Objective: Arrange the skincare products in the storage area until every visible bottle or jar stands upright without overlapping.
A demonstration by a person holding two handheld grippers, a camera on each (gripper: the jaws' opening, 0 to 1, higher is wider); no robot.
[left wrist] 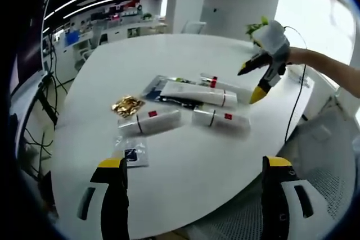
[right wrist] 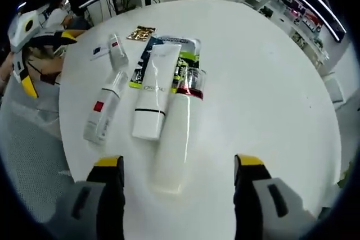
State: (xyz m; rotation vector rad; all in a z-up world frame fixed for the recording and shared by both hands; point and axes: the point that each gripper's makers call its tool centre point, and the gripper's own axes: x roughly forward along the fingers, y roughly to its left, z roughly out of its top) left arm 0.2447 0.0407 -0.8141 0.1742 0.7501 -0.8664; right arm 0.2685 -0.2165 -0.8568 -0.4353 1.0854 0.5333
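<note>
Several white skincare tubes lie flat on the round white table [left wrist: 185, 49]. In the left gripper view a red-labelled tube [left wrist: 149, 122] and a second one [left wrist: 220, 118] are nearest, with a larger white tube [left wrist: 199, 94] and a red-collared tube [left wrist: 228, 86] behind. My left gripper [left wrist: 194, 164] is open above the table's near edge, holding nothing. My right gripper [left wrist: 250, 82] hovers open just beyond the red-collared tube. In the right gripper view that long tube [right wrist: 177, 139] lies just ahead of my open right gripper [right wrist: 178, 164], beside the larger tube [right wrist: 153, 94] and a clear red-labelled tube [right wrist: 104, 108]. My left gripper [right wrist: 50, 60] stands open across the table.
A gold wrapper [left wrist: 127, 105] and a small clear sachet [left wrist: 134, 153] lie near the tubes. A dark green packet [right wrist: 169, 63] sits under the larger tube. A cable [left wrist: 292, 111] hangs off the table's right edge. Desks and chairs stand beyond the table.
</note>
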